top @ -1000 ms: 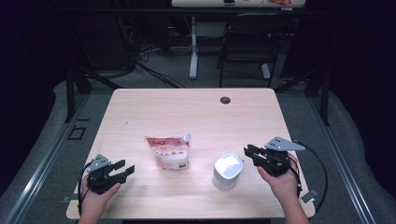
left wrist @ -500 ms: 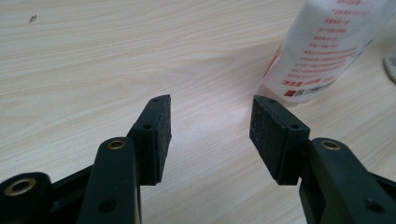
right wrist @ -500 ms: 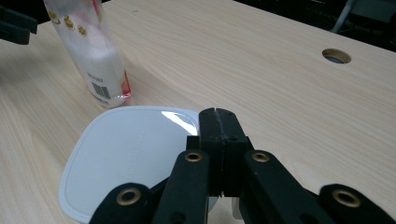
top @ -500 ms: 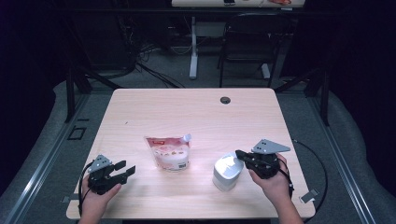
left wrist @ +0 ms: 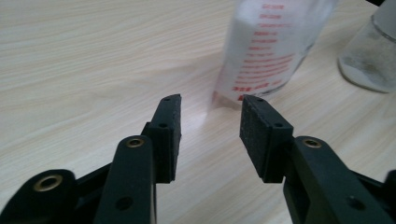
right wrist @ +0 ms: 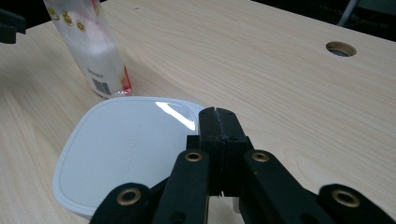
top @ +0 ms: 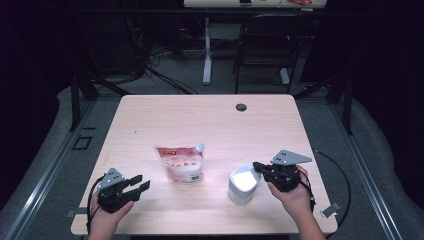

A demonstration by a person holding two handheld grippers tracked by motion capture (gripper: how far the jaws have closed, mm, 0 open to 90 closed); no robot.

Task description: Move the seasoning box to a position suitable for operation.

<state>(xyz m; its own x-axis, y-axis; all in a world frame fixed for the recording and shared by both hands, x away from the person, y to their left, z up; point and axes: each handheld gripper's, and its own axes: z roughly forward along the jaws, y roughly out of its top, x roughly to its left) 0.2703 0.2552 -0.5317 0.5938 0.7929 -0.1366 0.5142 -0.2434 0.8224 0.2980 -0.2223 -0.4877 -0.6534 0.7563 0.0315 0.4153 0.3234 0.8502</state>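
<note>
Pale wood table [top: 150, 125]. At the left, my left gripper [top: 137, 183] has just been closing but stays parted, nothing between its jaws. Mid-table stands the pouch [top: 181, 162]; right of it the white-lidded container [top: 243, 182]. My right gripper [top: 258, 166], jaws pressed together, sits at the lid's edge. I'd nudge gently, keeping the container steady. The right gripper view reveals the pouch's barcode [right wrist: 103, 87].

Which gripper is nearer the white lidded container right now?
Right. The right gripper sits at the edge of the white lidded container, jaws shut over its lid. The left gripper is far off, beyond the pouch.
</note>
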